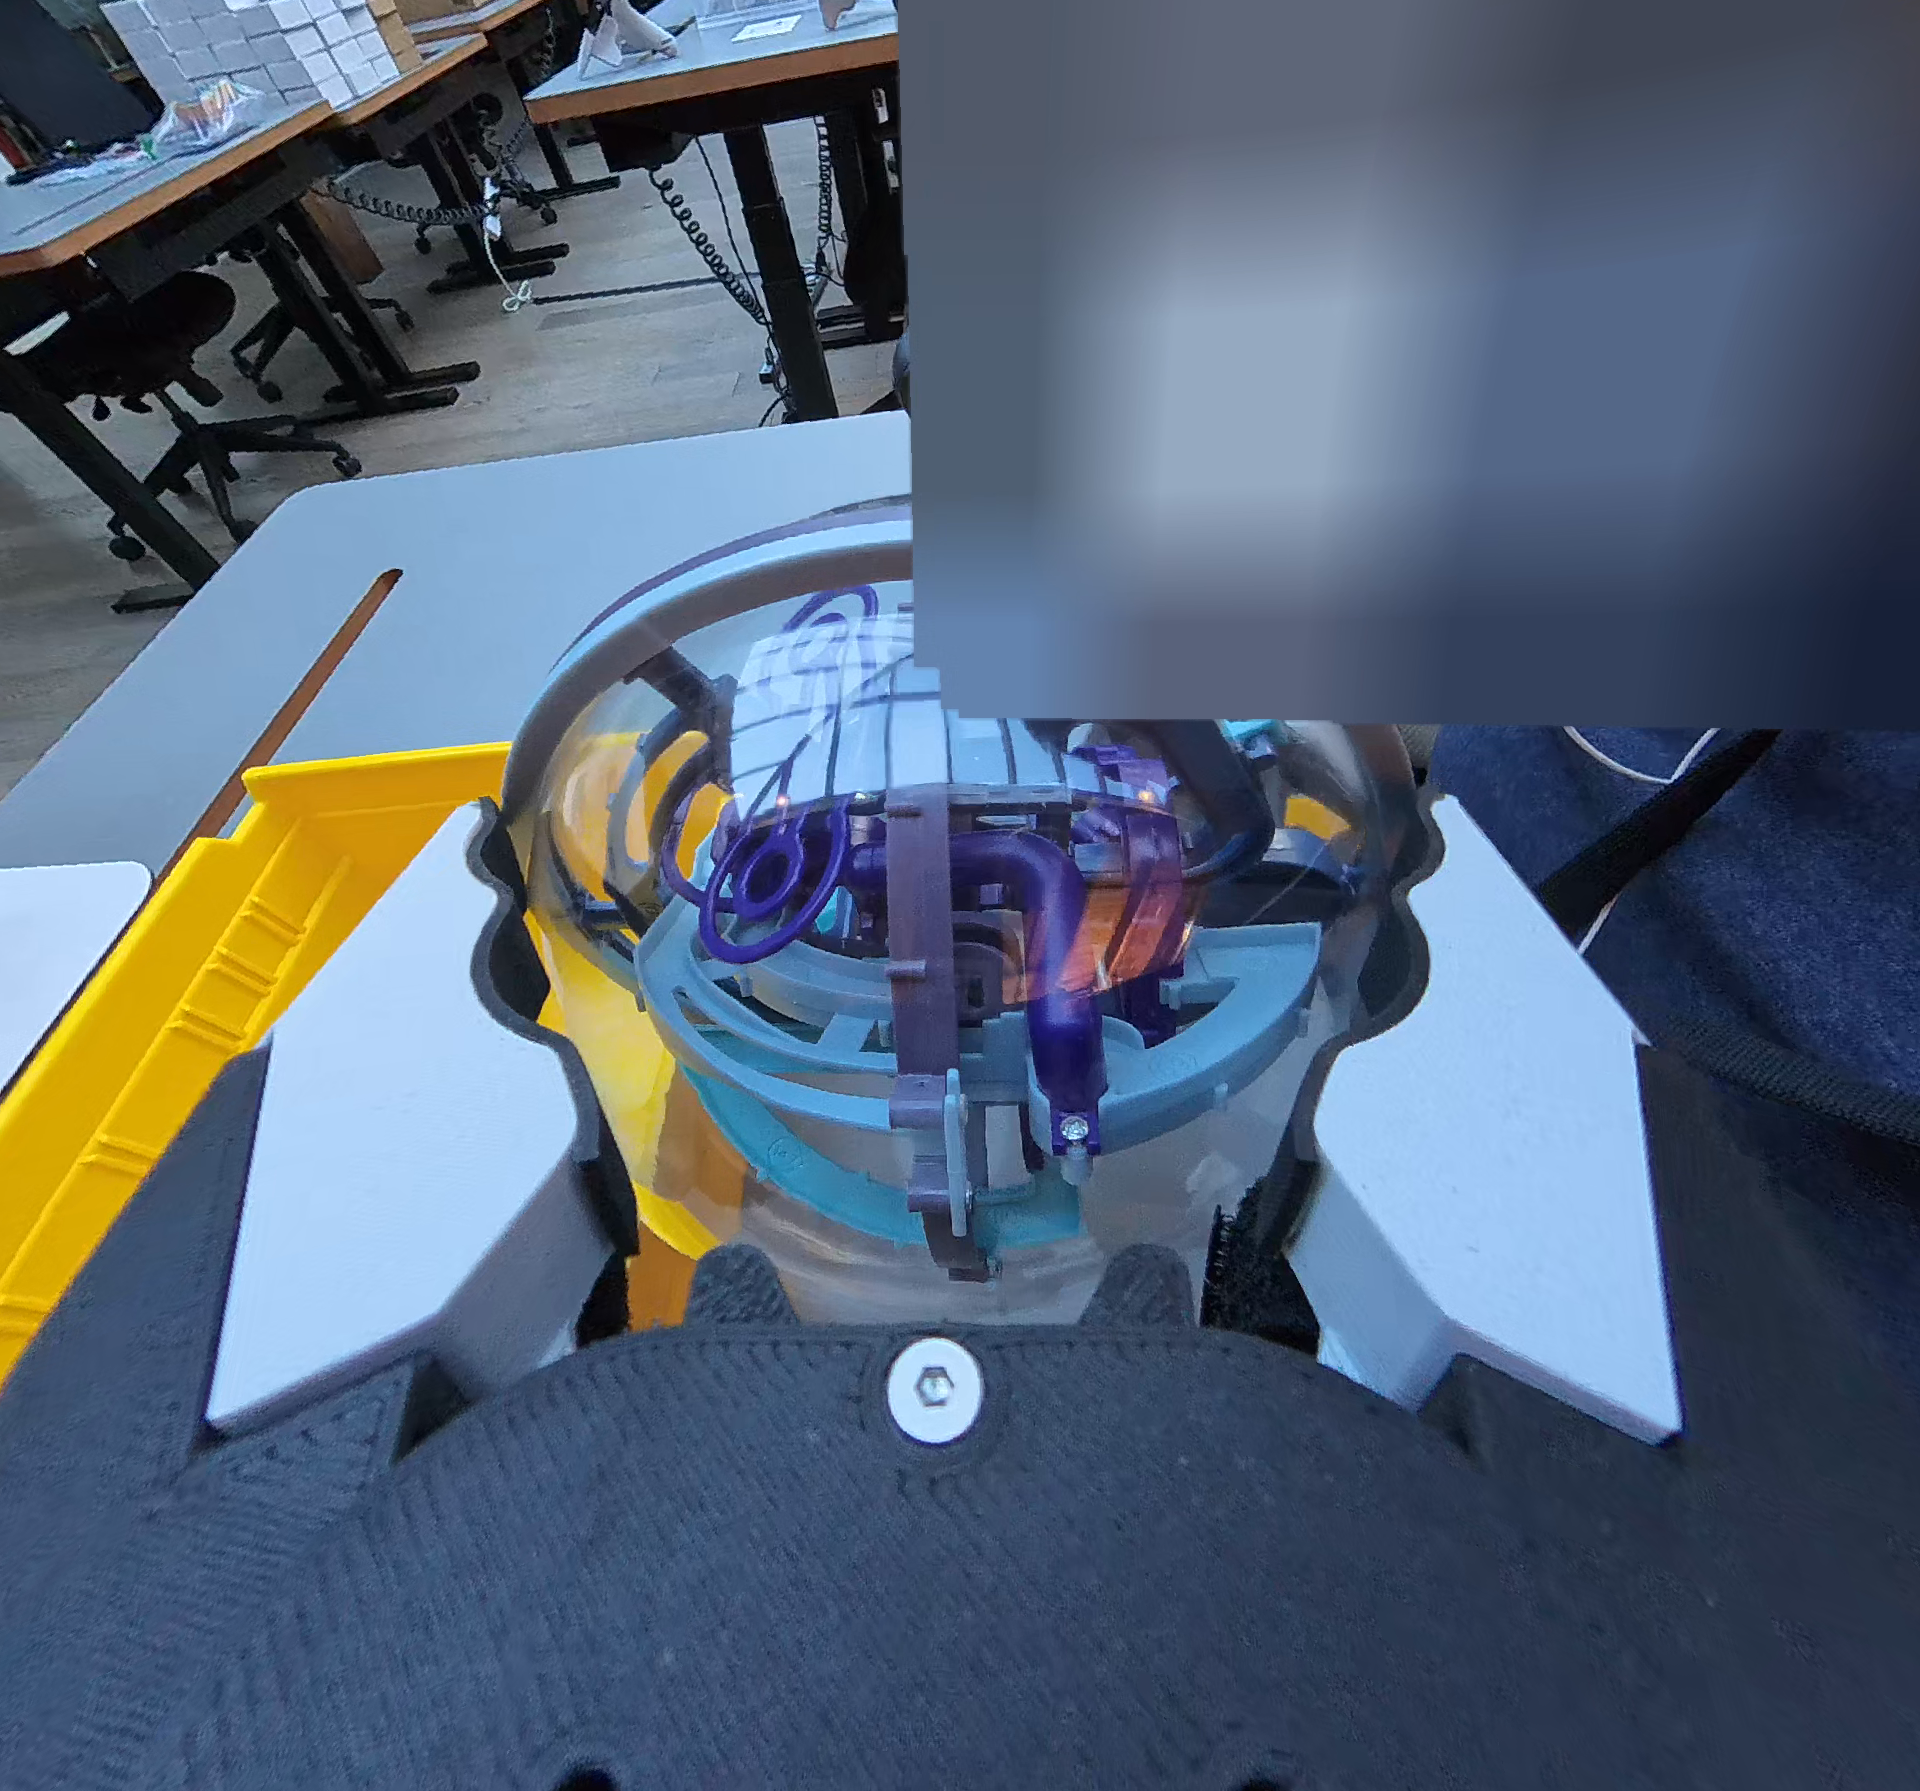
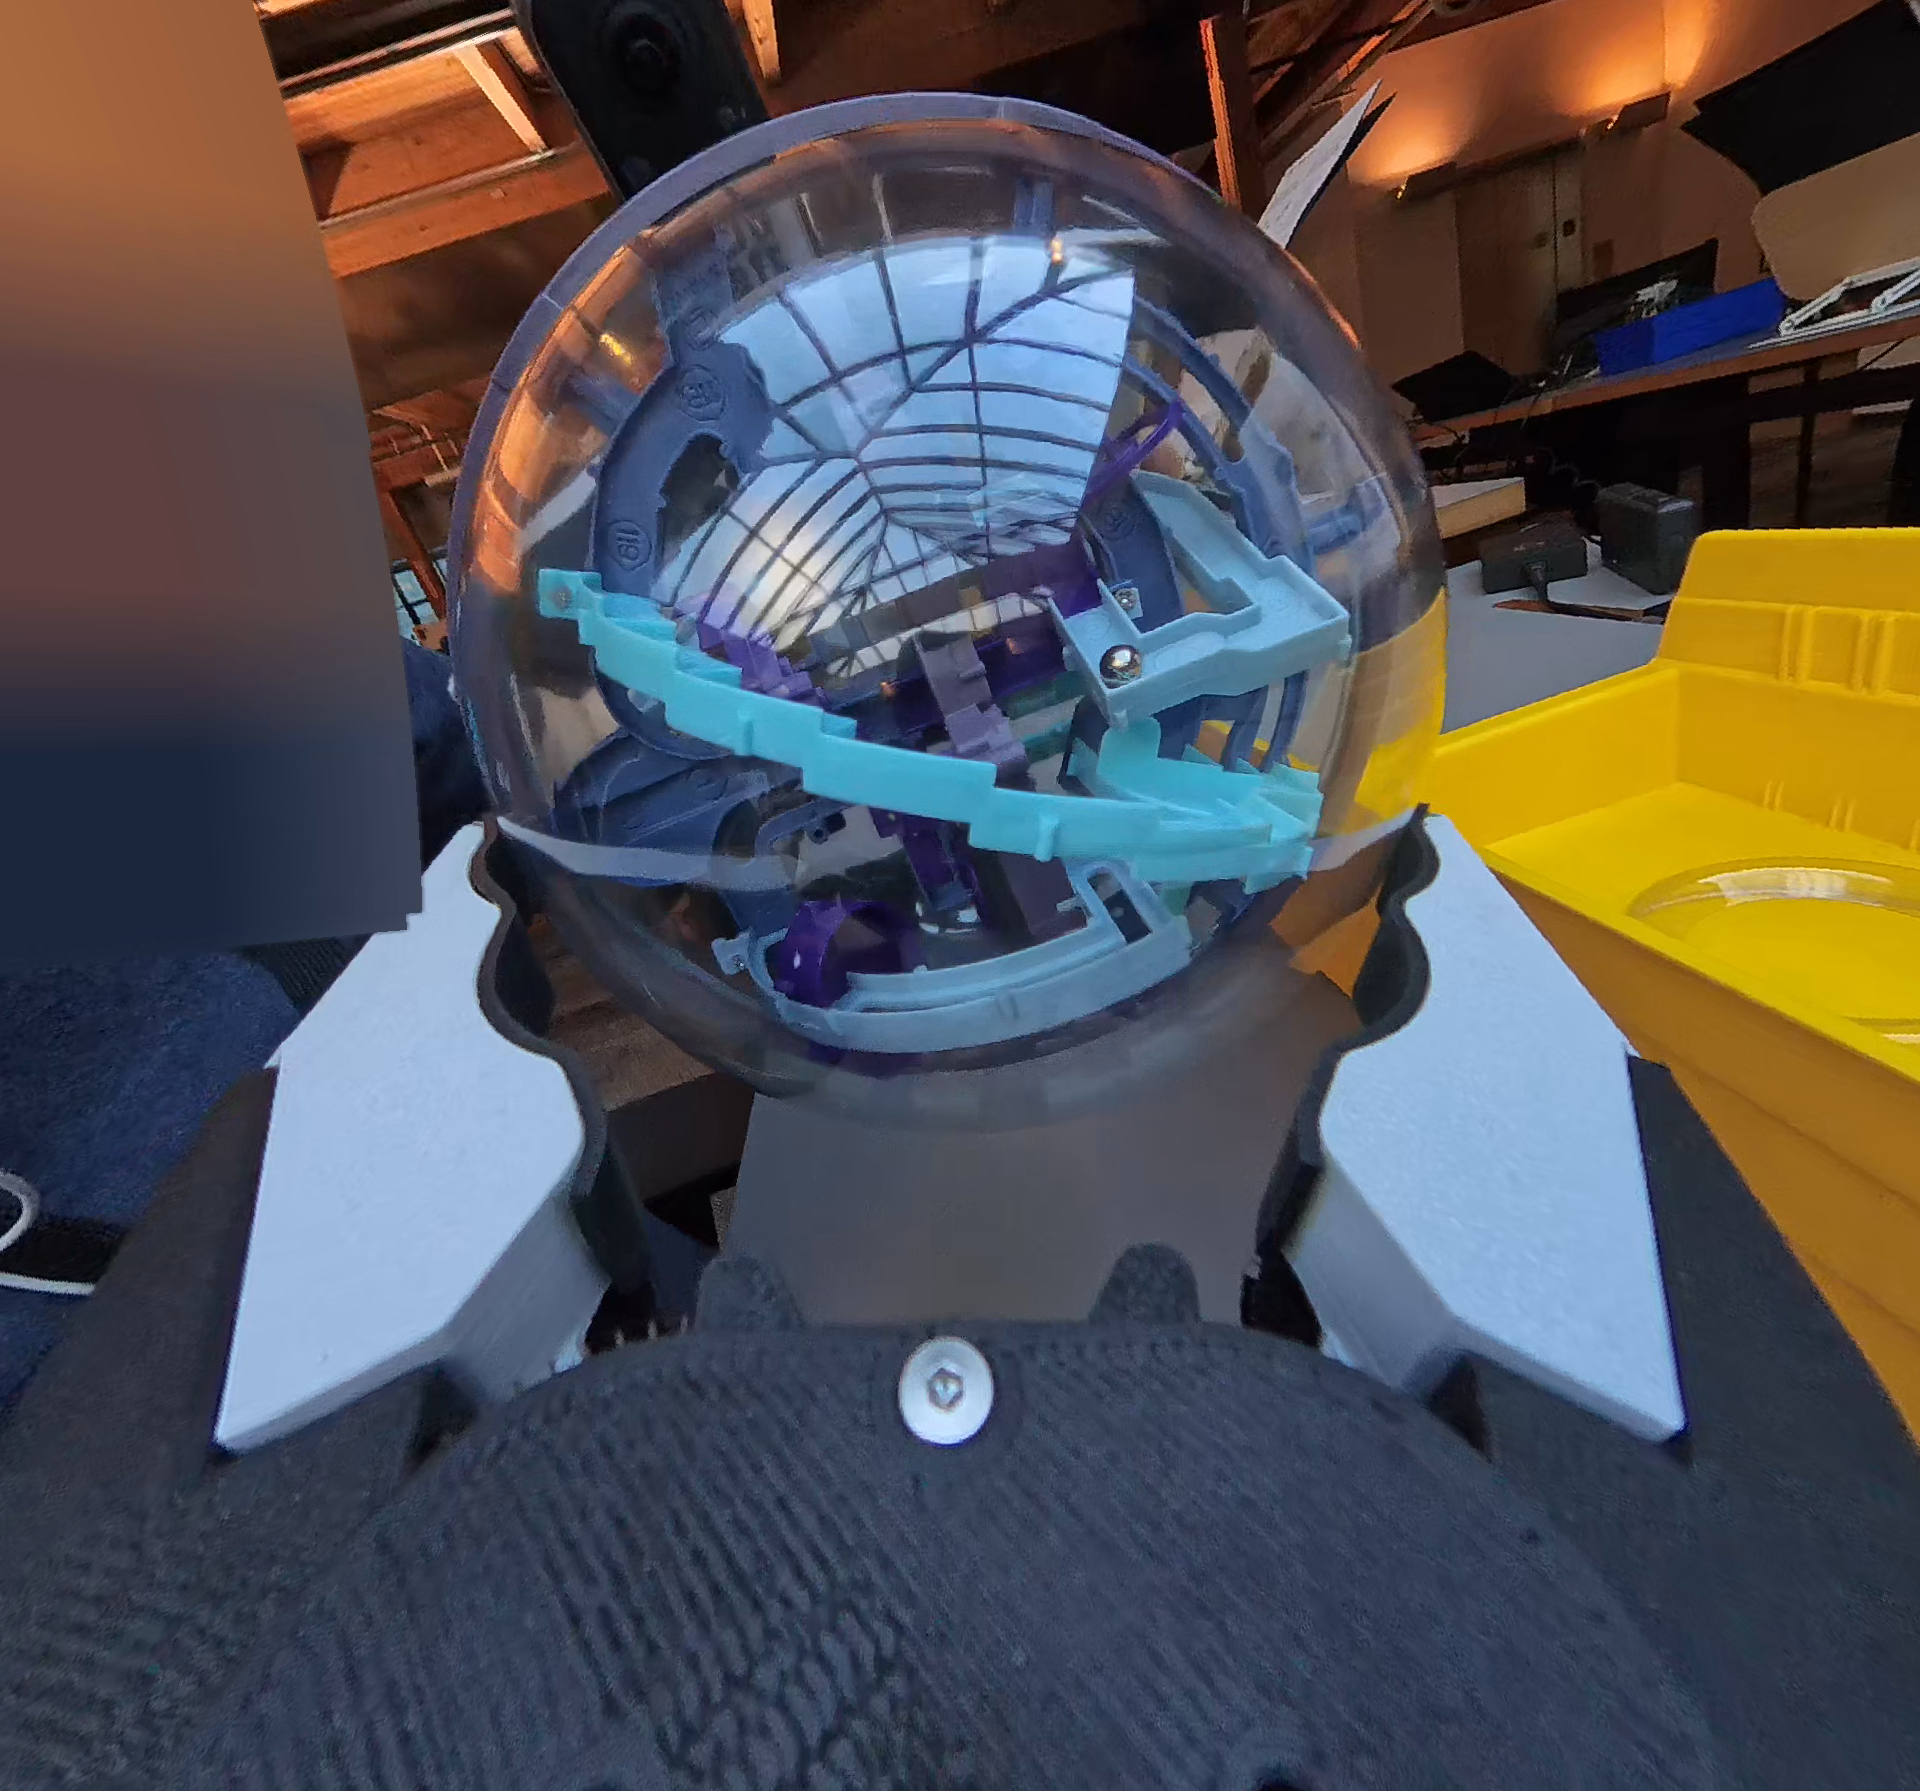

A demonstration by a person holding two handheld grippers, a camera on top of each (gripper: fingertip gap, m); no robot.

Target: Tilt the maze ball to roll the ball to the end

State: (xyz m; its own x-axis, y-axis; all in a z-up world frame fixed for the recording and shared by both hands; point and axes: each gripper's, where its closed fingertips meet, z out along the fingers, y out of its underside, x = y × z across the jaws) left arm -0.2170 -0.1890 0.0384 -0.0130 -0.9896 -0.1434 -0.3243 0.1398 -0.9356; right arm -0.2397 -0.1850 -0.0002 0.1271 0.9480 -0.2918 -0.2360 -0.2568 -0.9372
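The maze ball [image 1: 966,962] is a clear sphere with purple, grey and turquoise tracks inside. My left gripper [image 1: 956,858] is shut on it, with its white fingers [image 1: 416,1066] pressed against the ball's two sides. My right gripper [image 2: 951,868] is also shut on the maze ball [image 2: 945,598], which is held up off the table. In the right wrist view a small steel ball [image 2: 1117,666] rests in a light blue track corner at the right of the sphere. The steel ball is not visible in the left wrist view.
A yellow bin [image 1: 208,962] stands on the grey table [image 1: 520,578] beside the ball; it also shows in the right wrist view [image 2: 1714,661], with a clear dome [image 2: 1787,920] in it. A dark camera [image 2: 644,37] sits behind the sphere. A person's dark blue clothing [image 1: 1714,910] is close by.
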